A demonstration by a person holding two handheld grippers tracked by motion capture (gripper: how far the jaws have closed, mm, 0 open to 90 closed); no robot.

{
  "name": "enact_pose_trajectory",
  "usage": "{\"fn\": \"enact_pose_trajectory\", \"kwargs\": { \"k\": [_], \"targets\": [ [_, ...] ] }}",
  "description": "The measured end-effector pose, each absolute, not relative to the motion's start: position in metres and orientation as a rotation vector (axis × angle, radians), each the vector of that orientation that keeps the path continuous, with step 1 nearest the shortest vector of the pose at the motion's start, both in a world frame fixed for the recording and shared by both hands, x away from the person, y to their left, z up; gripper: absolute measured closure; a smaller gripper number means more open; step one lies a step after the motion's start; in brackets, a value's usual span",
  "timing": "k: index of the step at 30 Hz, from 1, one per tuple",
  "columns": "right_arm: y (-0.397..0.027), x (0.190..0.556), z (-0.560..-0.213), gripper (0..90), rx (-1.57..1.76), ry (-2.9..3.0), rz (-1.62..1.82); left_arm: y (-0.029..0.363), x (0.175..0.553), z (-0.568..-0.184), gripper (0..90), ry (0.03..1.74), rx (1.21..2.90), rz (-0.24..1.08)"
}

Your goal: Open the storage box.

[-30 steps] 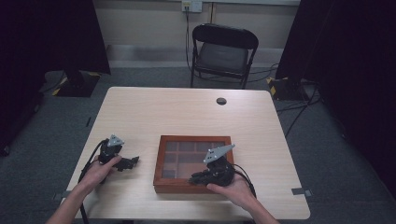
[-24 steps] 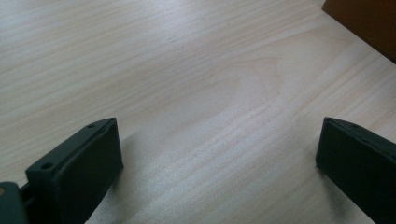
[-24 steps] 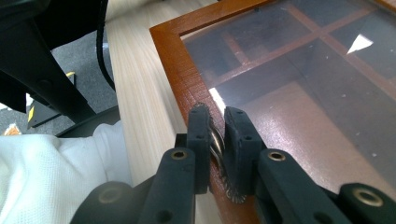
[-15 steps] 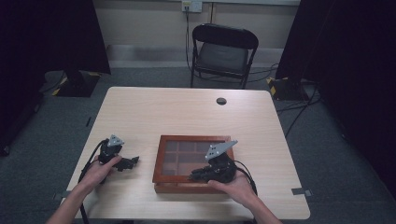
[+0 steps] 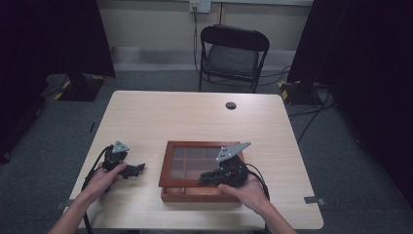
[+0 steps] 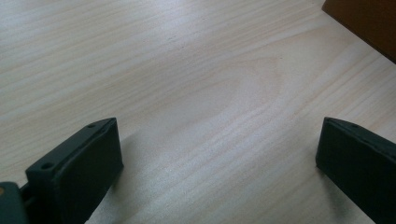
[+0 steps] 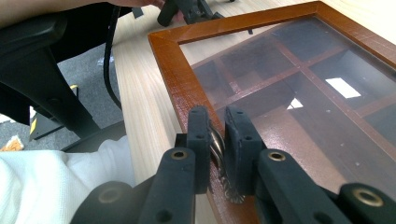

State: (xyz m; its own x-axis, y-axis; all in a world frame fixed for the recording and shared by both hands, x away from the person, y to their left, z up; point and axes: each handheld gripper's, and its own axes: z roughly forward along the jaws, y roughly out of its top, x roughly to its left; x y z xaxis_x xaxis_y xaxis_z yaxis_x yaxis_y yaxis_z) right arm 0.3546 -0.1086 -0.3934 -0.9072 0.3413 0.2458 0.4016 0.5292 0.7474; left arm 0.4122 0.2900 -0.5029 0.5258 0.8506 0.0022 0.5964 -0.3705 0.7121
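A brown wooden box [image 5: 166, 163] with a glass lid and several compartments inside lies on the table near its front edge. My right gripper [image 5: 203, 179] is at the box's front rim. In the right gripper view its jaws [image 7: 217, 119] are shut on a small ribbed metal clasp [image 7: 218, 142] on the lid's wooden frame [image 7: 173, 70]. My left gripper [image 5: 138, 168] rests on the table left of the box. Its jaws [image 6: 219, 140] stand wide open over bare wood, with a corner of the box [image 6: 369, 18] just beyond them.
The light wooden table [image 5: 195, 117] has a small dark round cap [image 5: 231, 105] near its far edge. A black folding chair [image 5: 233, 51] stands behind the table. Cables trail from both grippers toward the front edge.
The right gripper has shifted very slightly at the box's front rim, still shut. The left gripper and the box have not moved.
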Motion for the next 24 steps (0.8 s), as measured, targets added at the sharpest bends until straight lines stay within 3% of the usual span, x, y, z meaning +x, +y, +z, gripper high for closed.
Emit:
{"fn": "enact_pose_trajectory", "kwargs": {
  "k": [24],
  "targets": [
    [-0.11, 0.36, -0.375, 81.3, -0.669, -2.683, -1.392, 0.29, 0.412, -0.503, 0.0, 1.169, 2.103, 0.492]
  ]
}}
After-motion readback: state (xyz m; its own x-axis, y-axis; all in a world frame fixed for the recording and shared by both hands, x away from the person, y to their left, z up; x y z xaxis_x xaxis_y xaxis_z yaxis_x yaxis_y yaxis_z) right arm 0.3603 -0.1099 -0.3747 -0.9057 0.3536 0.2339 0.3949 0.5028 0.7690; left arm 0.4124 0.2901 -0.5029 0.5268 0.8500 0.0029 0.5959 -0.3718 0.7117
